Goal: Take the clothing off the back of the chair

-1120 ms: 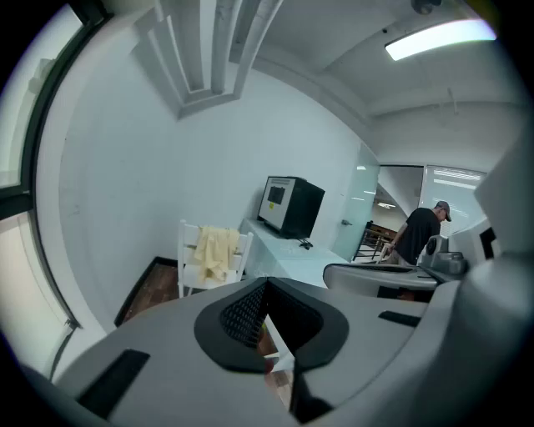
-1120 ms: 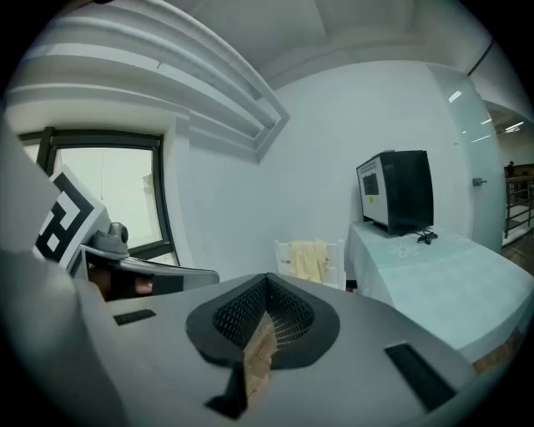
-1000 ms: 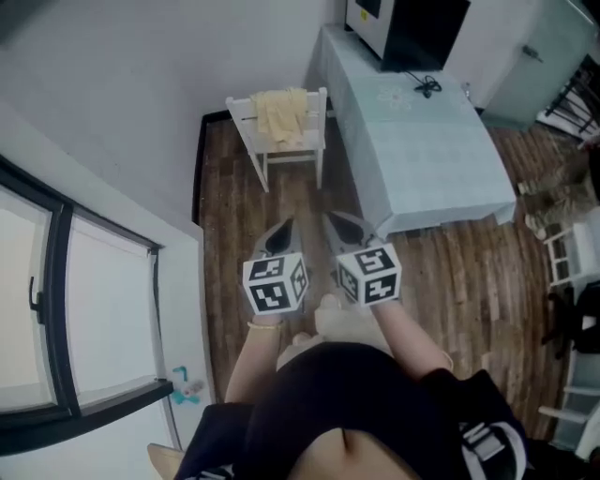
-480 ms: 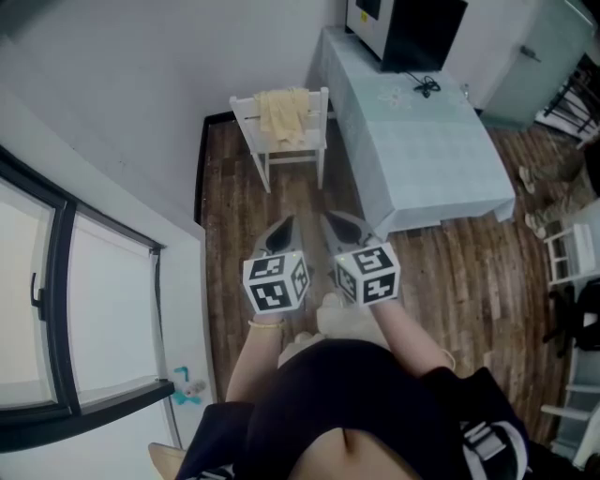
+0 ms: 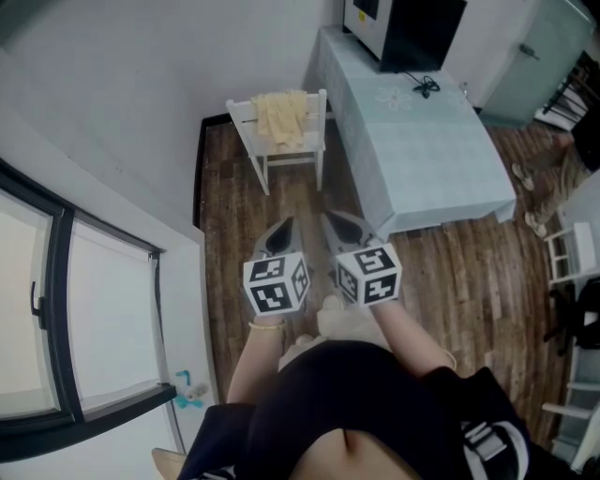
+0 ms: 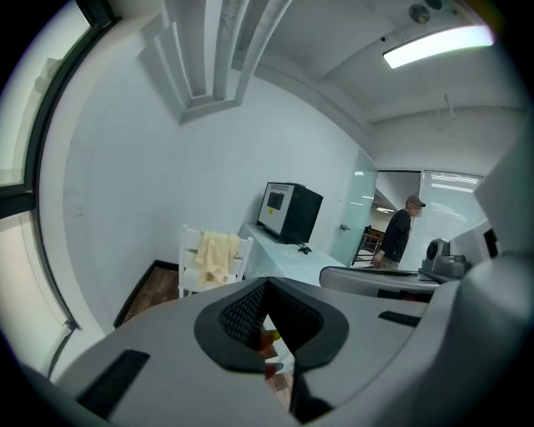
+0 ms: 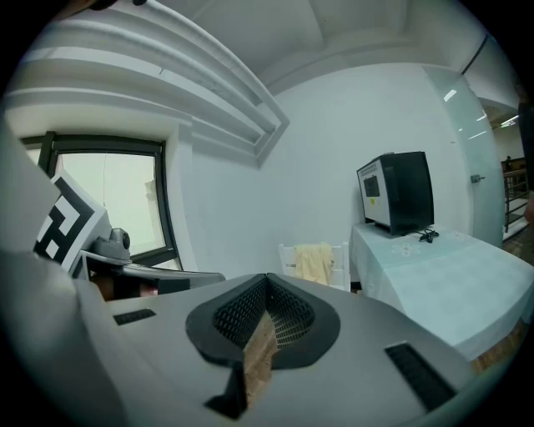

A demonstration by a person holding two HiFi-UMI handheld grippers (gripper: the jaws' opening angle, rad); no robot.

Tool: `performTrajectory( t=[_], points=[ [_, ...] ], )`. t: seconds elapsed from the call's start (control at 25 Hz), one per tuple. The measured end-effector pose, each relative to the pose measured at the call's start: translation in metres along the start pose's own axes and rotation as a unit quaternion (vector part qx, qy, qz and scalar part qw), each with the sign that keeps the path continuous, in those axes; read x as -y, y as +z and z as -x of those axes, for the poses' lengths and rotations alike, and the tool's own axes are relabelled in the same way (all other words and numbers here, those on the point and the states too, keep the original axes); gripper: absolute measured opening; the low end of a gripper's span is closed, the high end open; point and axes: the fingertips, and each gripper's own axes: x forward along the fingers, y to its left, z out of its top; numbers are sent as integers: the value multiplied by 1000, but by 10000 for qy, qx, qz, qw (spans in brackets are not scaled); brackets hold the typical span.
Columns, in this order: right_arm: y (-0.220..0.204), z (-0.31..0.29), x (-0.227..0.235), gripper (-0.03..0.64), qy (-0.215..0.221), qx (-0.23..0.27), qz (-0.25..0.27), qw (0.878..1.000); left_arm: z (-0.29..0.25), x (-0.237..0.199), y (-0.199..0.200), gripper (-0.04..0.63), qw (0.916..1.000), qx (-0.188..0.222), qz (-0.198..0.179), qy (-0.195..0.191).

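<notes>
A pale yellow garment (image 5: pixel 282 113) hangs over the back of a white chair (image 5: pixel 298 152) by the far wall. It also shows as the yellow garment (image 6: pixel 215 255) in the left gripper view and the garment (image 7: pixel 315 261) in the right gripper view. My left gripper (image 5: pixel 284 228) and right gripper (image 5: pixel 330 221) are held side by side close to my body, well short of the chair, pointing toward it. Both are shut with nothing between the jaws.
A long table (image 5: pixel 427 141) under a pale cloth stands right of the chair, with a black-and-white appliance (image 5: pixel 403 28) and a cable on it. A window (image 5: pixel 56 309) runs along the left wall. A person (image 6: pixel 397 238) stands far off. Wooden floor (image 5: pixel 281 202) lies between me and the chair.
</notes>
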Motion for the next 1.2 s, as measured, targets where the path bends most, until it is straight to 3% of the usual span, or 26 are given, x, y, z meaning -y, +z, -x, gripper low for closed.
performTrajectory(
  t=[1.2],
  points=[
    [35, -93, 49, 14, 724, -38, 278, 9970, -89, -26, 44, 3, 9979, 246, 141, 574]
  ],
)
